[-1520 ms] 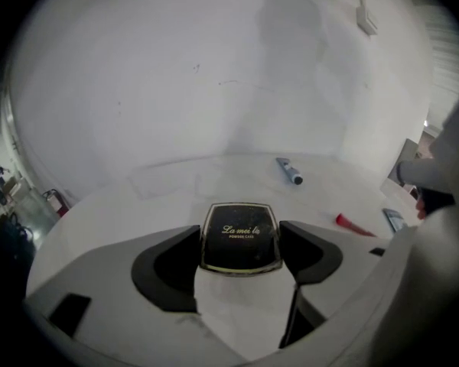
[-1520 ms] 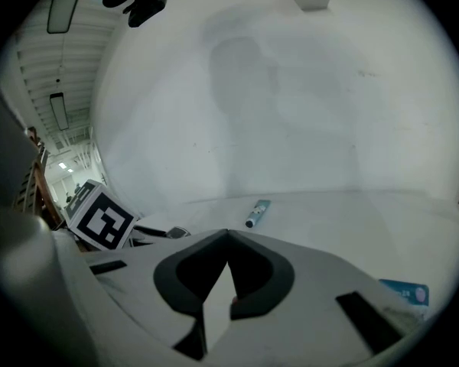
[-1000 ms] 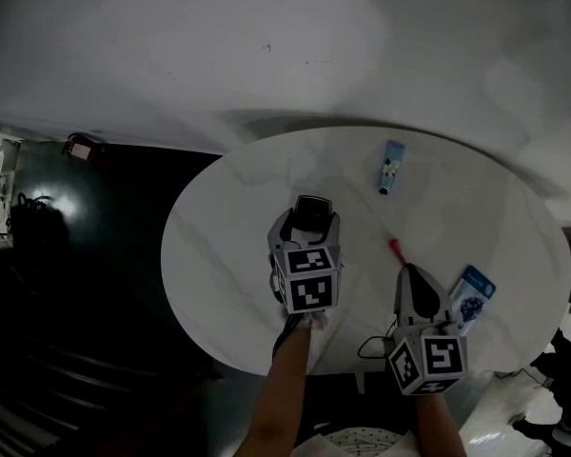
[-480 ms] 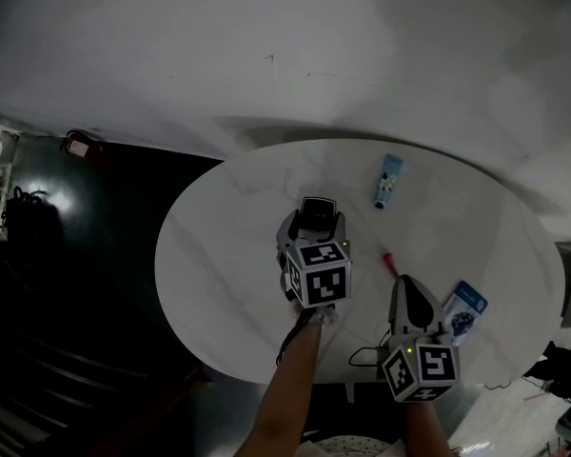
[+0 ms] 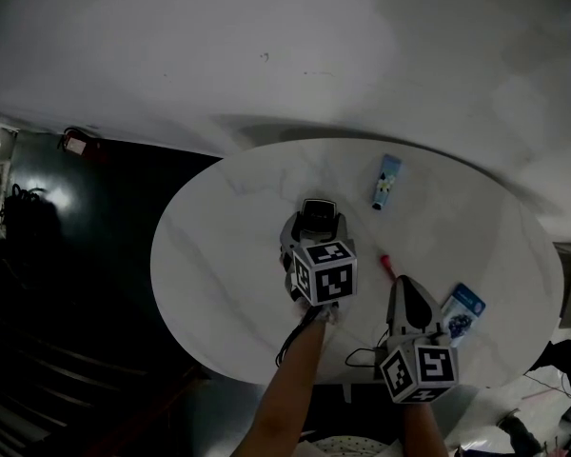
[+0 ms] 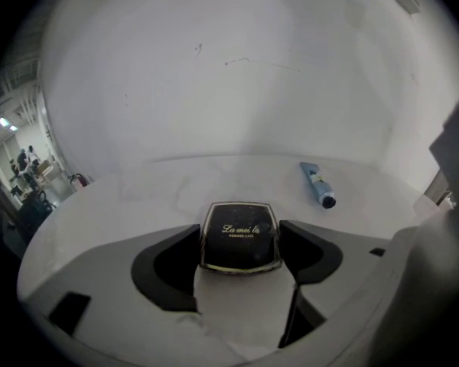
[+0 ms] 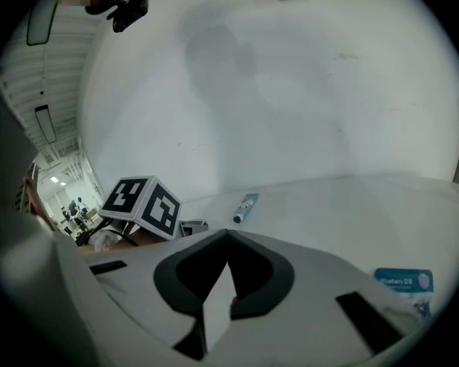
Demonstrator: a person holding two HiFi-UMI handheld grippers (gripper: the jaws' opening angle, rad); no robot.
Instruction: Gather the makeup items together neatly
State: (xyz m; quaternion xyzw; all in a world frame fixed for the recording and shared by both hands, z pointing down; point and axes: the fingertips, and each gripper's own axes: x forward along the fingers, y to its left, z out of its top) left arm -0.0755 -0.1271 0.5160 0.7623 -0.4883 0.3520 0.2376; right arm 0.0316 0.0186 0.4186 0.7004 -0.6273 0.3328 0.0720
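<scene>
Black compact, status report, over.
Left gripper shut on black square powder compact. Right gripper shut, empty, small red item just past its tips. Blue tube and blue sachet lie apart on white round table. Nothing in the way.

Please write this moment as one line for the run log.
left gripper: shut on black compact | right gripper: shut | blue tube: lying on table, apart | blue packet: beside right gripper

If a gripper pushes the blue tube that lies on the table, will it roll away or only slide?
The blue tube lies flat on the smooth white table, so it would probably slide easily. One end looks flat, the other has a round cap, so it may swing round rather than roll.
</scene>
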